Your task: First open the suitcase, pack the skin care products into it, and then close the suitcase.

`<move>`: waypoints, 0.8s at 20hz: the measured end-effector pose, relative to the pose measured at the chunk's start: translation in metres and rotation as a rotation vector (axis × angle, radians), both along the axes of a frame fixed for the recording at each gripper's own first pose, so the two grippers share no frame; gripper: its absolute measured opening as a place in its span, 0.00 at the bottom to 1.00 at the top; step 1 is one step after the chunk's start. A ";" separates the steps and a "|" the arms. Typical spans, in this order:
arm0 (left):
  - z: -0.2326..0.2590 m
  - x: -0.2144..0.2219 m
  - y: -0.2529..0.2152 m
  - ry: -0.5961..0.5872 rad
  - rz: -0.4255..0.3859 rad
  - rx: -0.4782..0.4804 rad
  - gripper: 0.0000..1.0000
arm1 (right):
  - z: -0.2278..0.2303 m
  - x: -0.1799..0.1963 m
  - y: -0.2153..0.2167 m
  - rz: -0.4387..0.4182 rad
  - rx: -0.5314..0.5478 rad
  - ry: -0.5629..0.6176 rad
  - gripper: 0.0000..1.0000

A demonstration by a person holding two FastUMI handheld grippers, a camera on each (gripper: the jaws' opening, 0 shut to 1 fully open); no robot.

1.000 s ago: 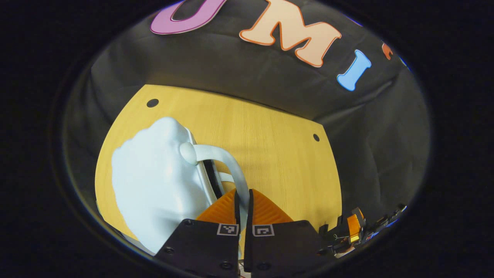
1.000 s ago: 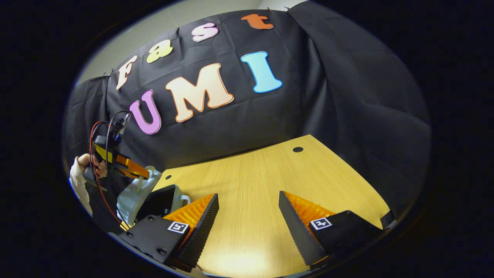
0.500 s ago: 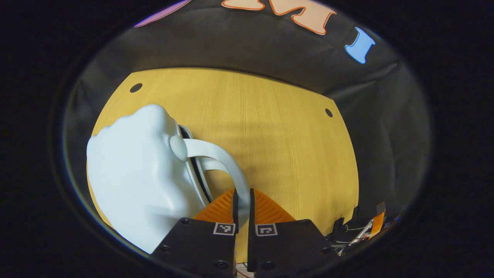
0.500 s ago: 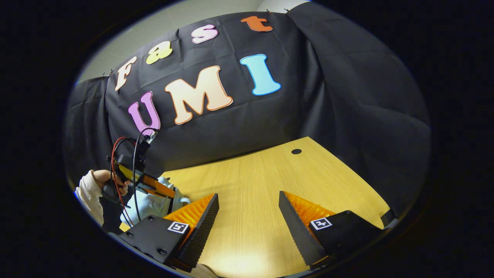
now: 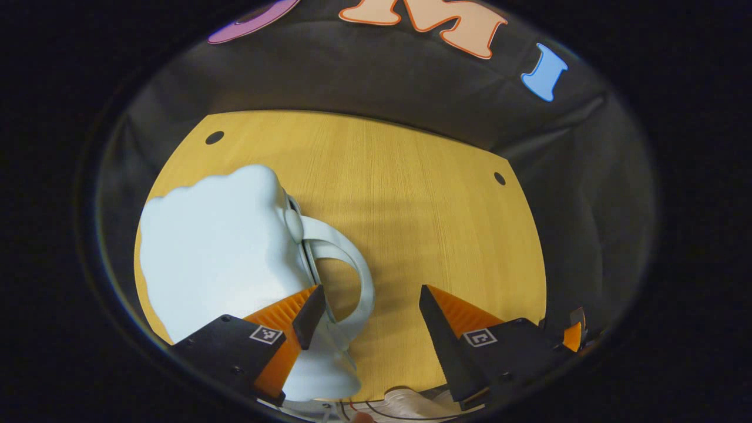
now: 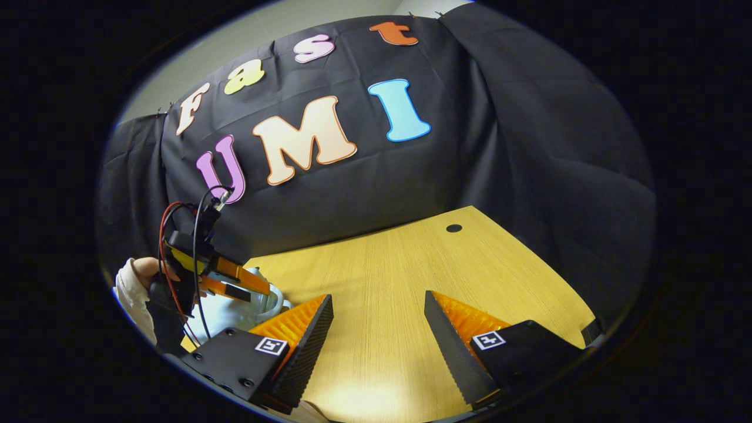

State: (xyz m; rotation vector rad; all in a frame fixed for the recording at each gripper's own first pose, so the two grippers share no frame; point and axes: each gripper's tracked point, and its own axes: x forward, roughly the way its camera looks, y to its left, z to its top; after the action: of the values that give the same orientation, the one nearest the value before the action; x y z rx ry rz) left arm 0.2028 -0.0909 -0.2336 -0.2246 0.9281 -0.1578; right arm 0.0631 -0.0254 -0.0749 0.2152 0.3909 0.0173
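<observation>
A pale blue hard-shell suitcase [image 5: 211, 247] lies closed on the wooden table [image 5: 423, 200], its curved handle [image 5: 352, 264] arching out to the right. My left gripper [image 5: 364, 305] is open right above the handle; one finger overlaps the suitcase's edge and the handle's lower end sits between the fingers, untouched. In the right gripper view, the suitcase [image 6: 235, 308] peeks out at the lower left under the left gripper [image 6: 235, 282], held by a hand [image 6: 144, 273]. My right gripper [image 6: 379, 329] hangs open over bare tabletop with nothing between its fingers.
The table [image 6: 411, 270] has round cable holes [image 5: 214, 137] [image 5: 499, 178] near its far corners. Black cloth walls close it in at the back and on the right. A white sleeve [image 6: 126, 291] shows at the left.
My left gripper has let go of the suitcase handle and spread wide. The suitcase lid has dropped from slightly ajar to shut. The right gripper has stayed put.
</observation>
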 end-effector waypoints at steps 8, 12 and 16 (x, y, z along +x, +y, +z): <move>0.032 -0.036 -0.019 -0.114 -0.022 -0.004 0.95 | 0.000 0.010 0.008 0.025 -0.004 -0.009 0.98; 0.040 -0.051 -0.019 -0.152 0.001 0.010 0.95 | -0.001 0.010 0.011 0.028 -0.004 -0.008 0.98; 0.041 -0.065 -0.022 -0.166 -0.006 0.012 0.95 | 0.003 0.008 0.010 0.027 -0.008 -0.018 0.98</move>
State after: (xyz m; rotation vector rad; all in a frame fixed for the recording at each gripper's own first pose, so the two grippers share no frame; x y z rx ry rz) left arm 0.1377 -0.1125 -0.1922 -0.1945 0.7643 -0.1741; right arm 0.0712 -0.0155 -0.0715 0.2017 0.3756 0.0444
